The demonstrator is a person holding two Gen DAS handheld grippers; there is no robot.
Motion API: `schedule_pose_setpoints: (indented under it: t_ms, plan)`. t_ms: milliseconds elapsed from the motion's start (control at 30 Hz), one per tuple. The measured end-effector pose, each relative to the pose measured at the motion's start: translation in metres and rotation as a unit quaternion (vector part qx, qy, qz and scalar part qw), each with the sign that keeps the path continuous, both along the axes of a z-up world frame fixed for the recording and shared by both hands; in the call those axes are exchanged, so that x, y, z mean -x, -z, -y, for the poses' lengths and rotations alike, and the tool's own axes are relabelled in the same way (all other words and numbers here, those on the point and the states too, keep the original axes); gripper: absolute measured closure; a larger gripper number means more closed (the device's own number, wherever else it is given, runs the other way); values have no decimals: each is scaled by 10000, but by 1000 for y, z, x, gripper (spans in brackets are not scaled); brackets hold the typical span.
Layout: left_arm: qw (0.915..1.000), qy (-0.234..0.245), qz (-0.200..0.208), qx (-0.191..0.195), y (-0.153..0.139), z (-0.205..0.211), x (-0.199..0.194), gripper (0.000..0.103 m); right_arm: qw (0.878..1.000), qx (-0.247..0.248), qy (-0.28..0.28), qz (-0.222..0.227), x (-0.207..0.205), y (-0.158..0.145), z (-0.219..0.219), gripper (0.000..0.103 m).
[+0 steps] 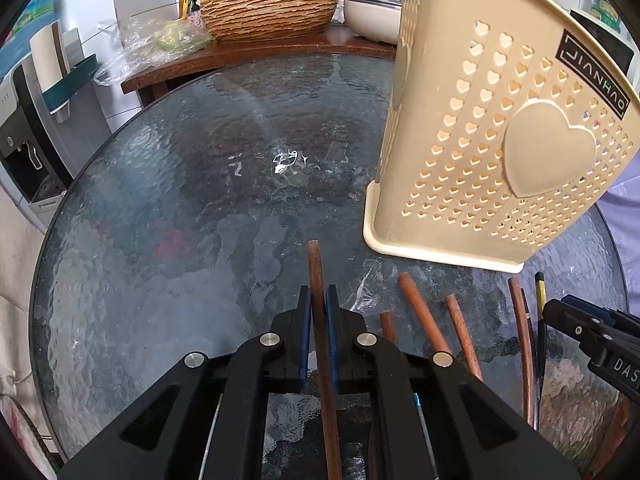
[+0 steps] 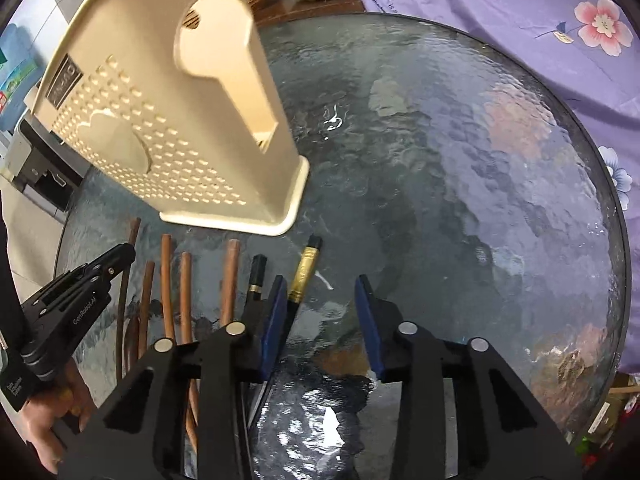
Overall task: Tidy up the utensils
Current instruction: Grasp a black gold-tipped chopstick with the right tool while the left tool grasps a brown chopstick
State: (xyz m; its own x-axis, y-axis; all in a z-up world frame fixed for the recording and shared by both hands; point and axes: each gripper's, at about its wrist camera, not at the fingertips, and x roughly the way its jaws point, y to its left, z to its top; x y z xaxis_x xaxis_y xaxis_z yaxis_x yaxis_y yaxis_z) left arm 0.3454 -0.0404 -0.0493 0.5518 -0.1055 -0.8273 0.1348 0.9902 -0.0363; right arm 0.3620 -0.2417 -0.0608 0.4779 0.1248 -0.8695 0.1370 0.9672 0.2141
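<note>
Between the blue pads of our left gripper [image 1: 319,300] sits a brown chopstick [image 1: 316,276]; the jaws are pressed together on it, and its blunt end sticks out past the fingertips over the glass table [image 1: 160,200]. From the right wrist view we see that same gripper low on the left, with a hand [image 2: 48,424] behind it.

Our right gripper [image 2: 322,292] has its jaws apart, and nothing is clamped between them. A black chopstick with a gold band [image 2: 305,276] lies just inside the left pad [image 2: 276,312]; we cannot tell whether the pad touches it. The other pad stands clear of it, over bare glass.

To the left of that stick, more chopsticks [image 2: 172,280] lie side by side on the table, mostly brown, with a second black one [image 2: 256,276] next to the gold-banded one. Their ends point toward the beige holder [image 2: 168,128], which stands upright on the table just beyond them. Its wall is pierced with small heart-shaped holes and bears one large raised heart [image 1: 544,148].

Past the table edge we see a woven bowl [image 1: 268,12] on a wooden counter, a white pot [image 1: 372,16] beside it, and a purple floral cloth [image 2: 540,20] on the far right.
</note>
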Motion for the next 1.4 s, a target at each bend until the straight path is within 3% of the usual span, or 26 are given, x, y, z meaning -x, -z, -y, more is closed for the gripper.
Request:
schedule_pose_setpoints:
  t_ms: [400, 533, 600, 700, 833, 967, 1100, 1200, 1400]
  plan:
    - [9999, 93, -111, -50, 1, 1, -9, 96, 9963, 803, -239, -179, -2, 0, -48, 90]
    - [9997, 171, -120, -136, 1, 5, -9, 91, 9952, 918, -300, -148, 2, 1, -56, 91]
    - [9995, 223, -111, -199, 2, 9, -7, 85, 9952, 906, -336, -157, 5, 0, -58, 91]
    - [9989, 200, -156, -406, 2, 12, -5, 65, 9953, 880, -363, -190, 3, -2, -55, 91]
    - [9988, 219, -186, -400, 2, 9, -1, 63, 9939, 984, -463, -180, -3, -1, -48, 91]
    - [9987, 262, -167, -392, 2, 10, 1, 73, 9935, 1024, -470, -159, 1, -2, -54, 91]
    - [9976, 439, -85, -533, 3, 24, 8, 95, 9939, 1004, -456, -104, 2, -2, -57, 92]
    - [9969, 399, 13, -682, 4, 30, 12, 96, 9947, 949, -388, -5, 4, -1, -55, 93]
    - [9978, 338, 11, -570, 3, 27, 12, 96, 9968, 717, -323, 113, 8, -2, -46, 95]
